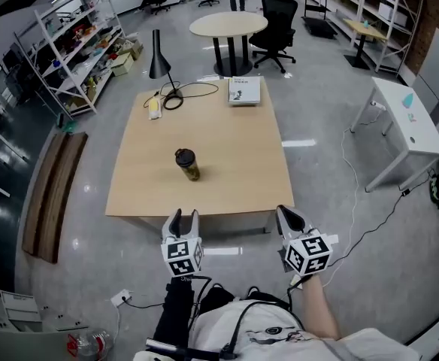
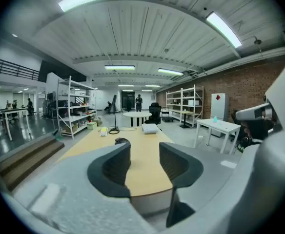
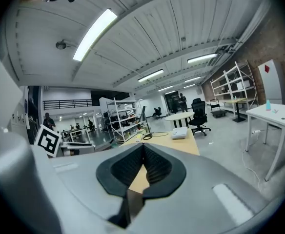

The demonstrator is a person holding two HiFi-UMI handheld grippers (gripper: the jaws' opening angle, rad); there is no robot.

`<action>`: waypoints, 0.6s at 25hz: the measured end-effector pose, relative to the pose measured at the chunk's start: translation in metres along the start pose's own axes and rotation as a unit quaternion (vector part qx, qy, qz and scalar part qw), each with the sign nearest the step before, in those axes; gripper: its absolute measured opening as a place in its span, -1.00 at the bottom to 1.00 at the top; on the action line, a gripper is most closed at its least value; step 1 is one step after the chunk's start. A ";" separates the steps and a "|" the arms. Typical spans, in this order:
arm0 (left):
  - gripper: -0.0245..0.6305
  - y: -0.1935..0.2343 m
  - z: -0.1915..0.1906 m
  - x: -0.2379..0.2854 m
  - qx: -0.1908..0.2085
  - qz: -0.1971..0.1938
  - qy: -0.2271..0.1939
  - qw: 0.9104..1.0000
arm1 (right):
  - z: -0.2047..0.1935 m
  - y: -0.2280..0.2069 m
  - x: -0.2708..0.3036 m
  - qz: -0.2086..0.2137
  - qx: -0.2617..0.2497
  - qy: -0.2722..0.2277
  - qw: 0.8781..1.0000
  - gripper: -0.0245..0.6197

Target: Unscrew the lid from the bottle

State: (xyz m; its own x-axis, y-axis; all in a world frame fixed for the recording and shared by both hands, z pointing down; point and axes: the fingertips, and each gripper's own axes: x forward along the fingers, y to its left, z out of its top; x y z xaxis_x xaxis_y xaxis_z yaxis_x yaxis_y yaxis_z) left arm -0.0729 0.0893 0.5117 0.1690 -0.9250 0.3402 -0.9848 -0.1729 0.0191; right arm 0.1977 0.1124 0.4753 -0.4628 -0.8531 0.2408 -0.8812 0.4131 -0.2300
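Note:
A small bottle point(image 1: 188, 165) with a dark lid point(image 1: 183, 156) stands upright near the middle of the wooden table point(image 1: 238, 168). Its lid point(image 2: 121, 141) peeks over the left jaw in the left gripper view. Both grippers hover in front of the table's near edge, well short of the bottle. My left gripper point(image 1: 183, 219) point(image 2: 144, 162) is open with a clear gap and nothing between its jaws. My right gripper point(image 1: 289, 218) point(image 3: 143, 161) is shut, its pads meeting with nothing held.
At the table's far edge stand a black desk lamp point(image 1: 158, 59) with a coiled cable point(image 1: 176, 96), a yellow object point(image 1: 154, 106) and a white book point(image 1: 243, 90). Beyond are a round table point(image 1: 228, 25) with office chairs point(image 1: 278, 21); shelving point(image 1: 80, 47) left, a white desk point(image 1: 404, 122) right.

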 end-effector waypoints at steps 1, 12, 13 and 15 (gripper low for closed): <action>-0.28 0.002 -0.011 0.007 0.000 -0.004 0.013 1.000 | -0.004 -0.003 0.002 0.000 0.008 0.004 1.000 -0.90; 0.74 0.060 -0.136 0.173 -0.020 -0.036 0.071 0.997 | -0.020 -0.035 0.083 -0.031 -0.011 0.063 0.997 -0.90; 0.74 0.065 -0.143 0.193 -0.015 -0.036 0.079 0.996 | -0.019 -0.045 0.094 -0.045 -0.009 0.073 0.996 -0.90; 0.74 0.076 -0.154 0.230 0.006 -0.043 0.098 0.994 | -0.013 -0.055 0.118 -0.070 -0.005 0.089 0.994 -0.90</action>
State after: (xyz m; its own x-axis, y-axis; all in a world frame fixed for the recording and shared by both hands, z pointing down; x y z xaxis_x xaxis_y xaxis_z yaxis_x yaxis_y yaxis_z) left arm -0.1154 -0.0843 0.7364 0.2394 -0.8234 0.5144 -0.9664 -0.2532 0.0444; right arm 0.1898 -0.0071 0.5282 -0.3437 -0.8333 0.4330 -0.9389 0.2971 -0.1736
